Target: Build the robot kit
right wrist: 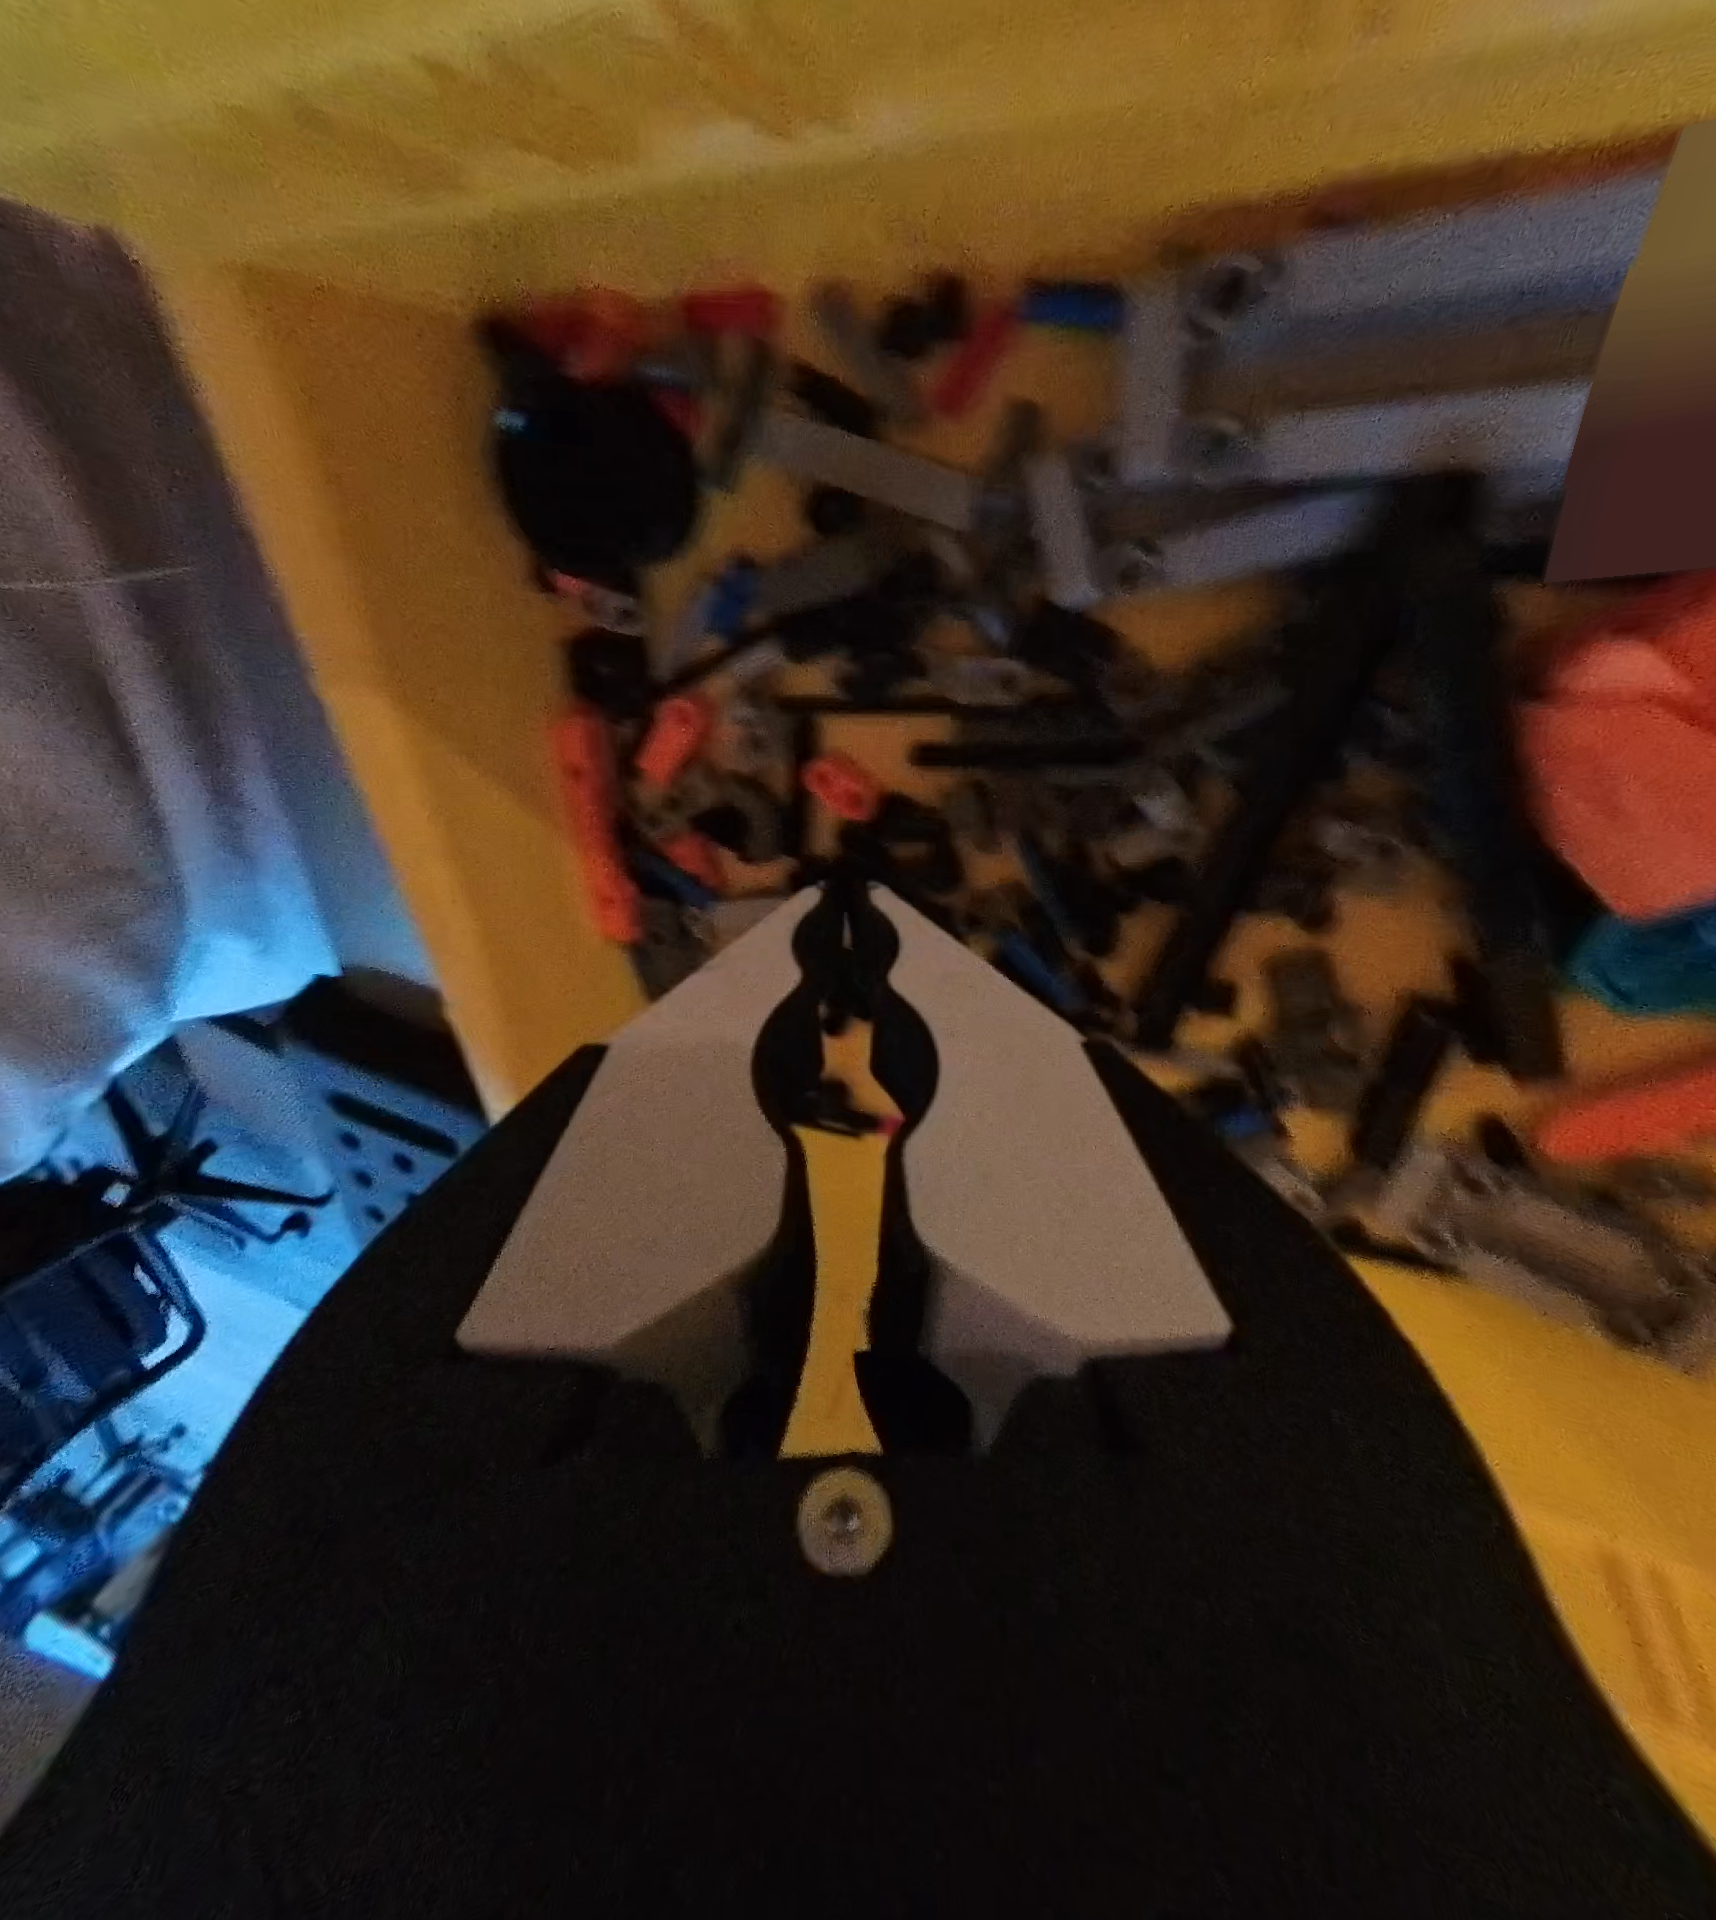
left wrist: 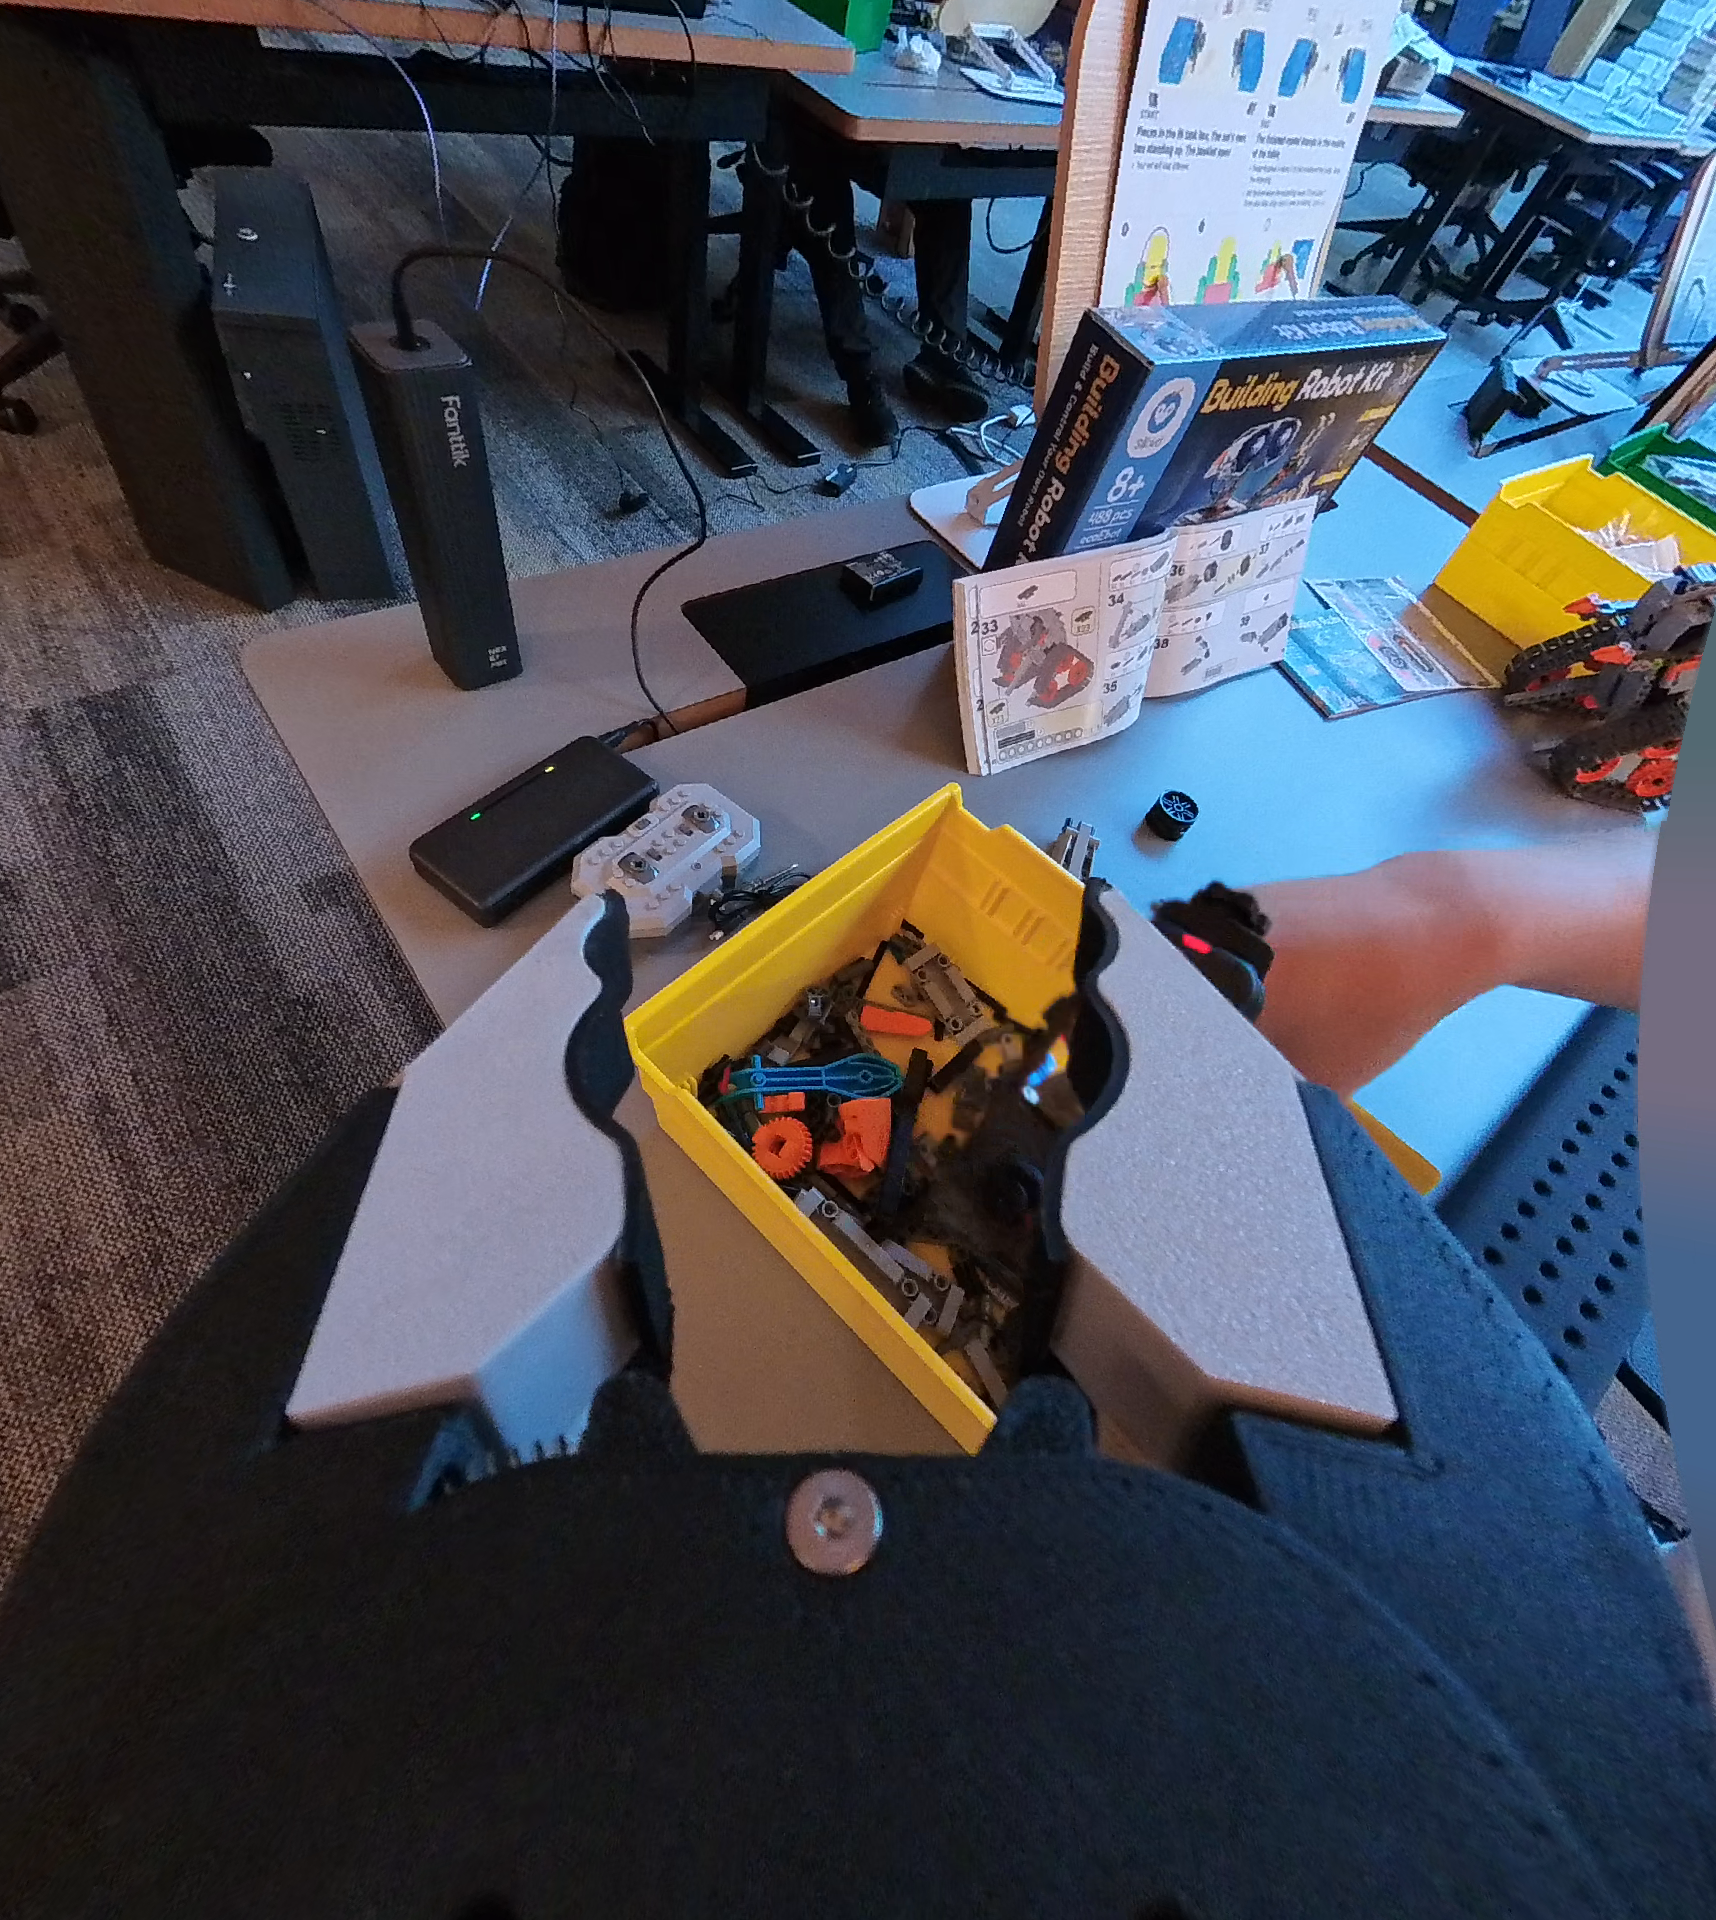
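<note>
Here the left gripper (left wrist: pixel 849 1023) stands wide open above a yellow bin (left wrist: pixel 781 940), its two grey fingers (left wrist: pixel 480 1164) straddling the bin without pressing on it. The bin sits on a grey table (left wrist: pixel 833 738) and holds a jumble of small building pieces (left wrist: pixel 895 1132) (black, grey and orange, with one teal tool among them). A person's bare forearm (left wrist: pixel 1436 956) reaches in from the right toward the bin's far side.

The right gripper (right wrist: pixel 846 914) is down inside the same bin, and its jaws are nearly together around a thin black piece (right wrist: pixel 846 935) at the tips; the view is blurred, so what kind of piece it is cannot be told.

Just left of the bin lie a grey studded block (left wrist: pixel 667 852) and a black power bank (left wrist: pixel 532 826). Farther back stand an open instruction booklet (left wrist: pixel 1124 644) and a kit box (left wrist: pixel 1207 426); a small black wheel (left wrist: pixel 1171 814) lies alone between the bin and the booklet. A tracked model (left wrist: pixel 1623 696) sits at the right edge.
</note>
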